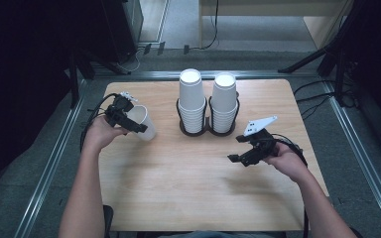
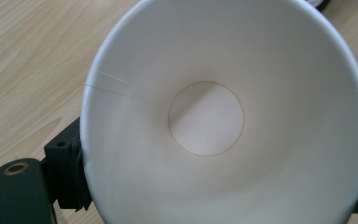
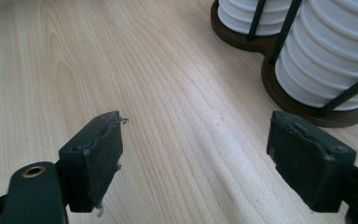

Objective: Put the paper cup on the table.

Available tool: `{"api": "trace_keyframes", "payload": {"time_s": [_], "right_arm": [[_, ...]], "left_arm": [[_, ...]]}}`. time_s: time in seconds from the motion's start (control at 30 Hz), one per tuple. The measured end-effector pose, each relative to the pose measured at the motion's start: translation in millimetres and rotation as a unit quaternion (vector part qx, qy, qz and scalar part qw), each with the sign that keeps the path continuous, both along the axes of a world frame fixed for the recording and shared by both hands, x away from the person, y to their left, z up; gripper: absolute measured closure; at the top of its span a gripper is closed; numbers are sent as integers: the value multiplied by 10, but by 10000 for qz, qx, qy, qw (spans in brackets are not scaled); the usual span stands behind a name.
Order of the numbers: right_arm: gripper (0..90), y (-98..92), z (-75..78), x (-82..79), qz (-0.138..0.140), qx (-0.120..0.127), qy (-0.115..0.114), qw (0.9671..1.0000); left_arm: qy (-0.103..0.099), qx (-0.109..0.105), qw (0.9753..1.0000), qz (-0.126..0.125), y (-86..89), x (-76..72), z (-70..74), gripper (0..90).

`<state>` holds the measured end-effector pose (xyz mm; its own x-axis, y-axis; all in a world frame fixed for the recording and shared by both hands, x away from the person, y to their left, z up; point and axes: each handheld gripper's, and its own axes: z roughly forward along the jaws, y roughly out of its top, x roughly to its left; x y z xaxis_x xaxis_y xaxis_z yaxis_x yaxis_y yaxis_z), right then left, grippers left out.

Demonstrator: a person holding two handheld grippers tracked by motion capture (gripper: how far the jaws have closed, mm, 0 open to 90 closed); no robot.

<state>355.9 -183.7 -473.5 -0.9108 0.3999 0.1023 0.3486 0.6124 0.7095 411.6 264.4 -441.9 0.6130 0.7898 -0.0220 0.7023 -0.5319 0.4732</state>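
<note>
White paper cup point(image 2: 223, 116), left gripper point(image 1: 129, 120) clamping, wood table point(image 1: 188, 173)

Black stands point(image 1: 87, 62) beyond wooden table point(image 1: 178, 188)

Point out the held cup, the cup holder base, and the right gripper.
held cup point(image 2: 206, 119), left gripper view, on its inner bottom disc.
cup holder base point(image 3: 303, 108), right gripper view, on its dark wooden rim.
right gripper point(image 1: 239, 148), high view, midway between its open fingertips.

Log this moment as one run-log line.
left hand-held gripper: shut on paper cup | right hand-held gripper: open, empty, over table | cup stacks: in holder
</note>
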Motion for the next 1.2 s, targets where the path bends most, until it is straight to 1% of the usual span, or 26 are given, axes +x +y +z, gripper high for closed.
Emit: {"api": "trace_keyframes", "payload": {"time_s": [0.07, 0.13, 0.23, 0.3, 0.37, 0.5, 0.53, 0.63, 0.7, 0.73, 0.77, 0.83, 0.93, 1.03, 1.1, 1.2], "right_arm": [[186, 1, -5, 3, 4, -2, 0, 10000], [186, 3, -5, 4, 5, -6, -4, 10000], [186, 4, -6, 4, 15, -2, -4, 10000], [186, 4, -7, 2, 14, -8, 14, 10000], [186, 3, -8, 5, 5, -10, 6, 10000], [186, 3, -9, 7, 10, -6, 23, 10000], [186, 4, -10, 8, 5, -10, 32, 10000], [187, 2, -12, 9, 6, -24, 27, 10000], [187, -1, -11, 8, 4, -17, 8, 10000], [187, -2, -10, 9, 3, -14, 7, 10000], [187, -4, -9, 9, -5, -11, 10, 10000], [187, -5, -7, 11, -6, 2, 8, 10000], [188, -3, -7, 8, -7, -9, 12, 10000], [188, -3, -11, 10, -6, -24, 6, 10000], [188, -4, -11, 11, -5, -23, 9, 10000], [188, -4, -11, 11, -4, -23, 8, 10000]], "left_arm": [[-10, 149, 9997, 178, 35, 15, -14, 104], [27, 255, 9993, 285, 57, 27, -34, 103], [88, 362, 9986, 384, 84, 47, -66, 99], [87, 459, 9978, 462, 102, 60, -81, 98], [105, 457, 9976, 518, 116, 69, -92, 96], [153, 555, 9970, 511, 80, 92, -136, 88], [168, 634, 9964, 528, 63, 101, -153, 86], [99, 629, 9966, 527, 40, 99, -173, 79], [-12, 696, 9962, 530, 27, 84, -183, 75], [-24, 734, 9959, 522, 26, 80, -187, 73], [-29, 737, 9959, 521, 27, 78, -189, 71], [0, 628, 9965, 546, 36, 78, -190, 68], [49, 519, 9970, 570, 50, 83, -181, 64], [61, 441, 9973, 584, 57, 84, -176, 55], [49, 351, 9973, 637, 65, 83, -169, 48], [40, 238, 9976, 641, 83, 79, -147, 19]]}}
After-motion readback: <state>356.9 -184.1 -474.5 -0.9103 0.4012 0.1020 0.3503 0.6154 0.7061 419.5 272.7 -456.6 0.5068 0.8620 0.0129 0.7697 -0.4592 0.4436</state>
